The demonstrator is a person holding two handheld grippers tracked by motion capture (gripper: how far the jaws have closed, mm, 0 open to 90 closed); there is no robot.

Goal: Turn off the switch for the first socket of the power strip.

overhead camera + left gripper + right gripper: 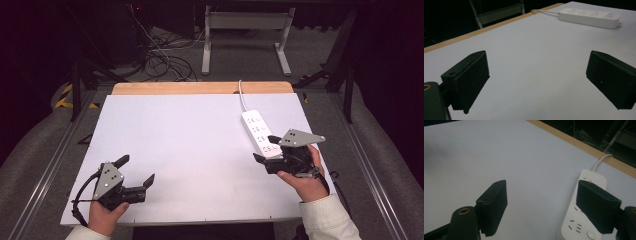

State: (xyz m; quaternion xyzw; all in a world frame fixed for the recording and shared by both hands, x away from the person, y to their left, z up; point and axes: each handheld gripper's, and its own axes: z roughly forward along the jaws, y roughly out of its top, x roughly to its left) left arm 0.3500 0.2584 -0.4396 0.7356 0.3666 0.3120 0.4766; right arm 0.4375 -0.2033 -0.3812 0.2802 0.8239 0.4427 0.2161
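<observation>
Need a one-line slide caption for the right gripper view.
Right gripper open above the white table, one jaw overlapping the white power strip, whose cable runs to the wooden edge.

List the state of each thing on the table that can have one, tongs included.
power strip: lying flat on the white table, sockets up and empty, cable running off the far edge.
left tongs: open, nothing between the jaws.
right tongs: open, hanging over the strip's near end, gripping nothing.
</observation>
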